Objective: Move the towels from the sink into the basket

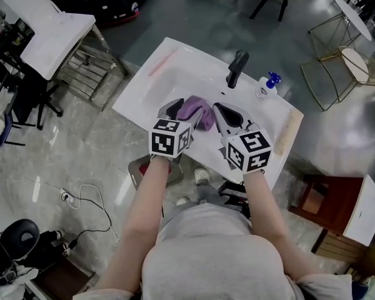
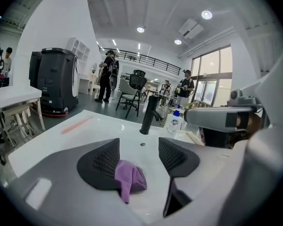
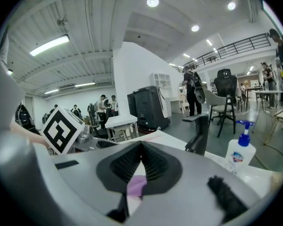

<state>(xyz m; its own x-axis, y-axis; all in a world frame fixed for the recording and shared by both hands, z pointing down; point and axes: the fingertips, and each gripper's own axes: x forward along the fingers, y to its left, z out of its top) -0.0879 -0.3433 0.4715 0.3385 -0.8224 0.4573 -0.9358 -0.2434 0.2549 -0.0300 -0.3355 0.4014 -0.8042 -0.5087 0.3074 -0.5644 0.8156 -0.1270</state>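
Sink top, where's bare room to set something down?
The sink top's left stretch, from the pink streak to the near-left corner, is bare. Crowded: faucet and soap bottle at the back right, and the towel between left gripper and right gripper.

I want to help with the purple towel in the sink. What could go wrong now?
The left gripper is open and the towel sits by one finger, so closing may pinch just an edge and drop it. The tap and soap bottle stand close behind; reaching far could bump them.

Left gripper (image 1: 177, 109) and right gripper (image 1: 227, 115) flank purple towel (image 1: 197, 112) in sink (image 1: 155, 82)
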